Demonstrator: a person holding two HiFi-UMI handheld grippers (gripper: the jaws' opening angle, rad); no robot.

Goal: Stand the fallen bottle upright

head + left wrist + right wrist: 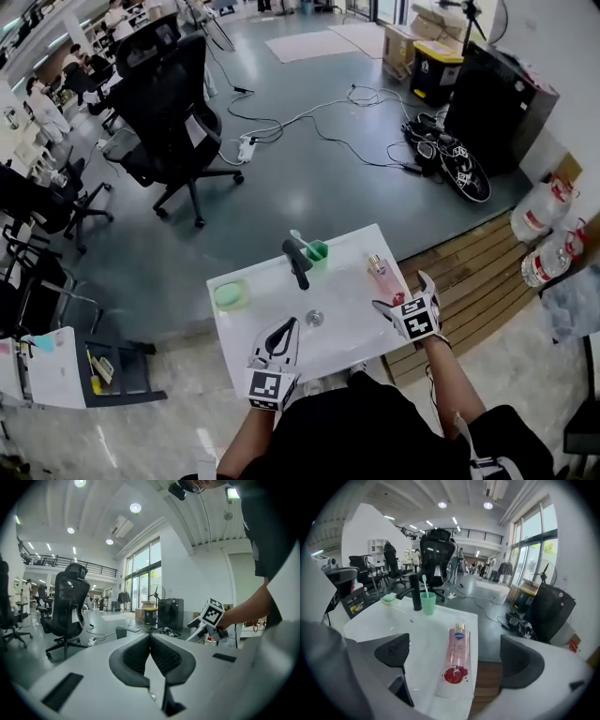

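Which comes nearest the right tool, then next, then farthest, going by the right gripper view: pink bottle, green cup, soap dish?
1. Pink bottle, lying flat just ahead of the open jaws.
2. Green cup, farther back, centre-left.
3. Soap dish, farthest, back left.

Open-plan office/lab, daylit.
Grey floor point(309, 187) w/ loose cables point(319, 127) & power strip point(247, 147); black office chair point(169, 112) nr centre; black cabinet point(502, 103); wood decking point(473, 272) w/ water jugs point(542, 211); tall windows point(143, 581); recessed ceiling lights point(135, 508) on; mezzanine rail point(70, 564).
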